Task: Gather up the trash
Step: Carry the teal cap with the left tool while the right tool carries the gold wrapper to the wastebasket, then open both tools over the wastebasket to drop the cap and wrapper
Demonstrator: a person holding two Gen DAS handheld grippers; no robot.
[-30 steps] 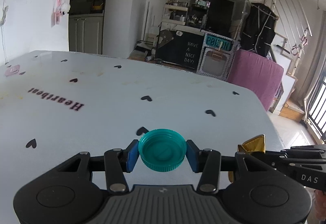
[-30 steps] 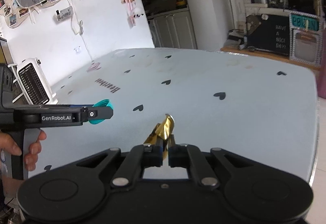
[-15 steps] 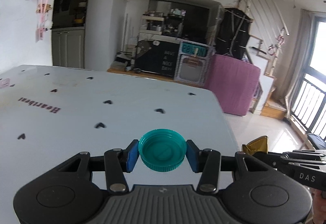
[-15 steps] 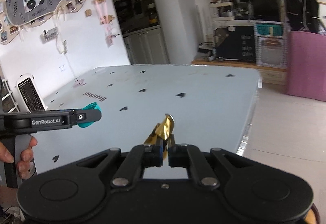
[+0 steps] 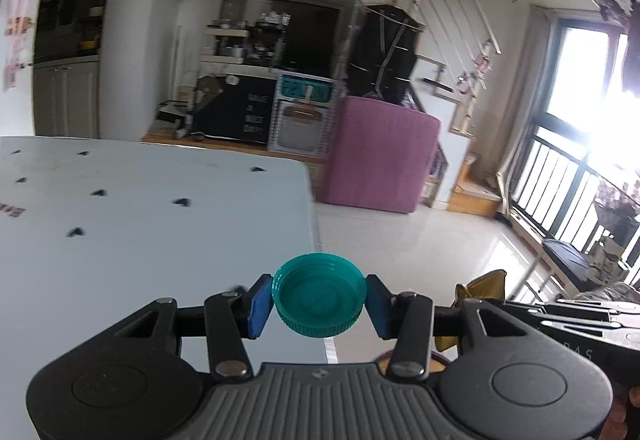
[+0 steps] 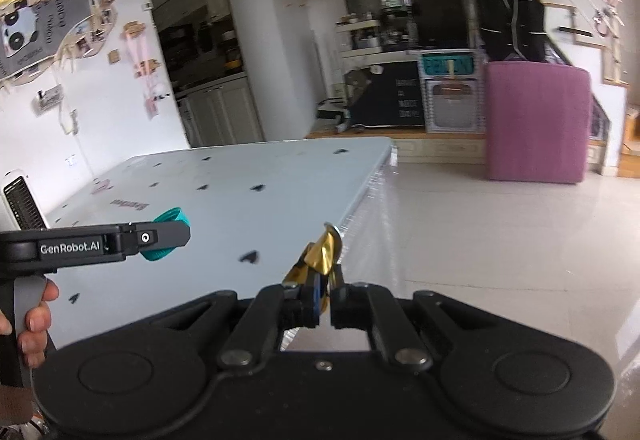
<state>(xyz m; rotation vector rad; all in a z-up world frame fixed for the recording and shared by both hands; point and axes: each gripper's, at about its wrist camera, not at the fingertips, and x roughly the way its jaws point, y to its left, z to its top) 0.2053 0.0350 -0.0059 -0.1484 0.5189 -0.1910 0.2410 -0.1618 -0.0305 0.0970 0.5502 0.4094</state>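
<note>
Your left gripper [image 5: 319,307] jaws clamp a teal bottle cap [image 5: 319,296] by its rim; your right gripper [image 6: 323,300] jaws pinch a crumpled gold wrapper [image 6: 322,254], above the worktop [image 6: 224,196] edge

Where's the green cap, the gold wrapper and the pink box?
cap [image 5: 319,294]: left wrist view, on its hollow inside.
wrapper [image 6: 322,253]: right wrist view, on the crinkled foil above the fingers.
box [image 6: 536,122]: right wrist view, on its front face.
</note>
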